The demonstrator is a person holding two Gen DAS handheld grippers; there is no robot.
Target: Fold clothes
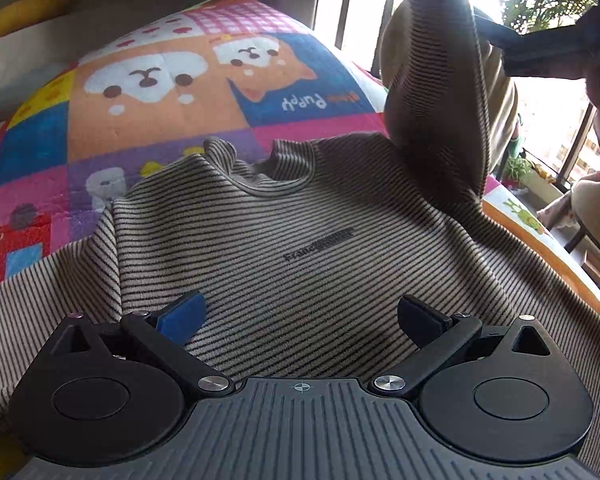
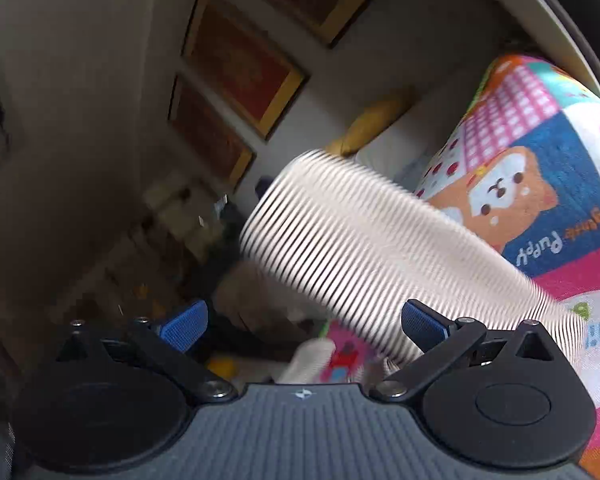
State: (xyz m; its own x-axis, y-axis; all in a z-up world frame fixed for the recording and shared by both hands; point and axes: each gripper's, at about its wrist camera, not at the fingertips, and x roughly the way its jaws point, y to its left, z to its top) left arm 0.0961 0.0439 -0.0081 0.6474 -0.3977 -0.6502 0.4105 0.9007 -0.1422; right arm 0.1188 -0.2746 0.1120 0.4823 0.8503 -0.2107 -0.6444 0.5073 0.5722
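Here a striped sweater (image 1: 300,240) is seen spread front-up on a colourful cartoon-puppy blanket (image 1: 160,92), its collar pointed away from the left wrist camera. The left gripper (image 1: 300,316) is held above the chest of the garment with its fingers set wide apart and nothing between them. One sleeve (image 1: 436,92) is lifted up at the right side of that view. In the right wrist view the right gripper (image 2: 302,324) is shown spread wide as well, and the blurred striped sleeve (image 2: 360,248) is seen passing beside its right finger (image 2: 420,326); whether they touch cannot be told
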